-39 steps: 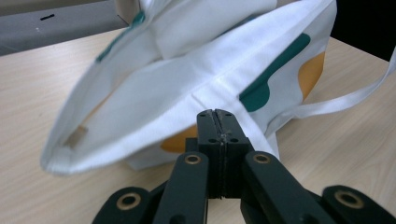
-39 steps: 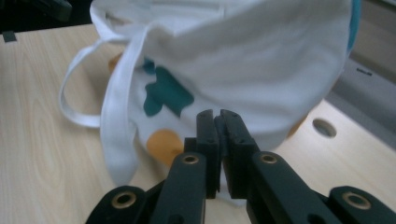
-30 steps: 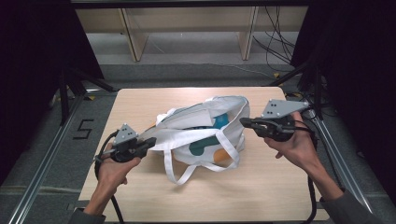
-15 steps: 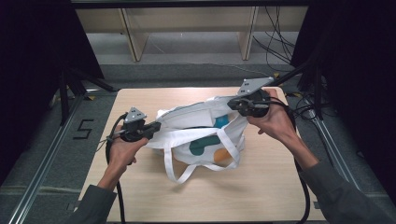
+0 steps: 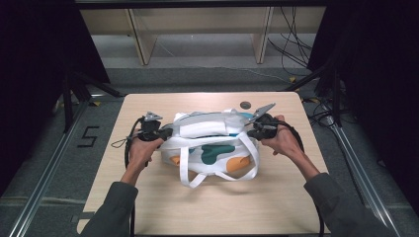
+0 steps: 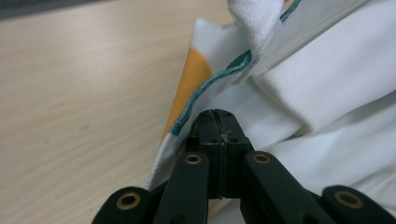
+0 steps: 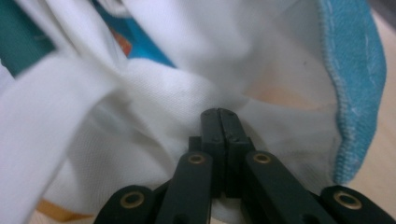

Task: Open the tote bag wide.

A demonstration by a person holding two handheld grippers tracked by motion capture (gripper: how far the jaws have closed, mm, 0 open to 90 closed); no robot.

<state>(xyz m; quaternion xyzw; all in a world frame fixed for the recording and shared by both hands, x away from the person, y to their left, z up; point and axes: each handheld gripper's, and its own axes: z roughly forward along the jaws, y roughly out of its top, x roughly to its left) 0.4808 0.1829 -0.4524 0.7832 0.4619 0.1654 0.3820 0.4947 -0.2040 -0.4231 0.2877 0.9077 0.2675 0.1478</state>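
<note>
Lying in the middle of the wooden table (image 5: 148,207), the white tote bag (image 5: 212,148) has teal and orange patches and loose straps. The left gripper (image 5: 165,133) touches its left end, jaws pressed together; the right gripper (image 5: 251,132) meets its right end, jaws likewise closed.
</note>
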